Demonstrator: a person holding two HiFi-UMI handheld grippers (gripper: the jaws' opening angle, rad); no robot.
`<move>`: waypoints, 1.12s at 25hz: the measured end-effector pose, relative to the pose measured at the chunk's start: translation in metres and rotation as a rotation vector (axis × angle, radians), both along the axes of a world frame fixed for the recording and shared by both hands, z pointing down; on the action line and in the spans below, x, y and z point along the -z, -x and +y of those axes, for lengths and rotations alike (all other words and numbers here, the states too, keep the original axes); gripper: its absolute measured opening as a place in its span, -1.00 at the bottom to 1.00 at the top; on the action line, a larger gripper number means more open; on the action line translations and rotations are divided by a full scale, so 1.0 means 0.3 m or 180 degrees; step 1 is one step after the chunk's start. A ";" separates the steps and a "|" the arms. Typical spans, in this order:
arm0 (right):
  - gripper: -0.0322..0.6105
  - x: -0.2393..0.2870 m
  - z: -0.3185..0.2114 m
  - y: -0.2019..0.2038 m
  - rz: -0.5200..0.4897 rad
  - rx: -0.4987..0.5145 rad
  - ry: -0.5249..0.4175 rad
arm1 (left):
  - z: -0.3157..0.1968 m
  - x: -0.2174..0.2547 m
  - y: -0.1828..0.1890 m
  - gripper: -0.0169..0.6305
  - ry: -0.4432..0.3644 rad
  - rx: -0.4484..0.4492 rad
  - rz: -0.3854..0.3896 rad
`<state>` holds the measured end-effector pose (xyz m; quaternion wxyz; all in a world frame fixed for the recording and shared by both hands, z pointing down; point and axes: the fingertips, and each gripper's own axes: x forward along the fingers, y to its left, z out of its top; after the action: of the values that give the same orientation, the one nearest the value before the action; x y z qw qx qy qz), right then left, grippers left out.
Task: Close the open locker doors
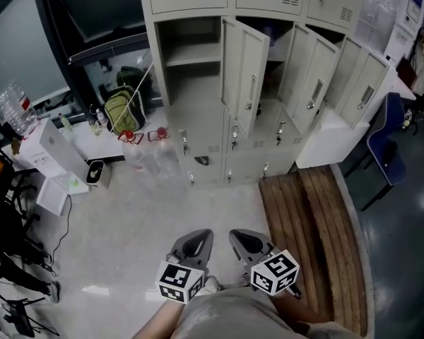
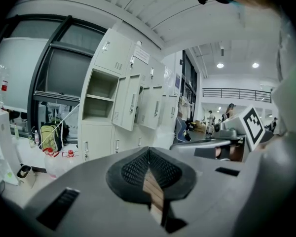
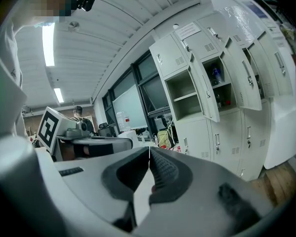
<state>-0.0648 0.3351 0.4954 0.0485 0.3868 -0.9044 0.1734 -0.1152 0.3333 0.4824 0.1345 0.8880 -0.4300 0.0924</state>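
The top row of the lockers is cut off by the upper edge of the head view, and the bottom edge cuts off the person's body behind both marker cubes. Three doors stand swung outward in the upper middle of that view: the left door, the middle door and the right door. The compartment at the far left is bare down to its shelf, while the two to its right are mostly hidden behind their own doors. In the right gripper view the lockers fill the right half of the frame. One open compartment there holds small blue and red things too small to name, beside a hanging door. In the left gripper view the lockers sit left of centre, with an open door leaning out. The left gripper and the right gripper sit side by side low in the head view, tips aimed up the frame. In its own view the left gripper has its jaws pressed together on nothing, and so has the right gripper. The doors are well apart from both pairs of jaws, across bare floor. A wooden bench lies at lower right and a backpack at upper left.
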 end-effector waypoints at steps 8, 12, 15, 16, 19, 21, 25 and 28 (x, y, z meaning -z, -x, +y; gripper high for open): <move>-0.81 0.007 -0.023 0.059 0.0006 -0.0149 -0.0069 | 0.018 -0.014 0.137 -0.90 0.0001 0.0041 -0.0001; -0.81 0.017 -0.047 0.059 0.0010 -0.0192 -0.0098 | 0.004 -0.003 0.169 -0.90 -0.0050 0.0080 0.0033; -0.81 0.009 -0.067 0.068 -0.0002 -0.0191 -0.0086 | -0.025 0.000 0.180 -0.90 -0.0078 0.0093 0.0035; -0.81 0.004 -0.073 0.074 -0.0004 -0.0178 -0.0074 | -0.036 -0.002 0.183 -0.90 -0.0076 0.0098 0.0032; -0.81 -0.010 -0.099 0.092 -0.0017 -0.0141 -0.0048 | -0.077 -0.009 0.186 -0.90 -0.0060 0.0109 0.0018; -0.81 -0.019 -0.129 0.090 -0.0027 -0.0138 -0.0045 | -0.107 -0.006 0.177 -0.90 -0.0071 0.0104 0.0017; -0.81 -0.032 -0.220 0.077 -0.0053 -0.0134 -0.0032 | -0.191 -0.002 0.162 -0.90 -0.0113 0.0112 0.0020; -0.81 -0.027 -0.299 0.066 -0.0061 -0.0115 -0.0034 | -0.266 -0.001 0.152 -0.90 -0.0097 0.0135 0.0023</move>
<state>-0.0846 0.2454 0.5034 0.0346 0.4017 -0.8986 0.1731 -0.1608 0.2535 0.4827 0.1245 0.8809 -0.4496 0.0798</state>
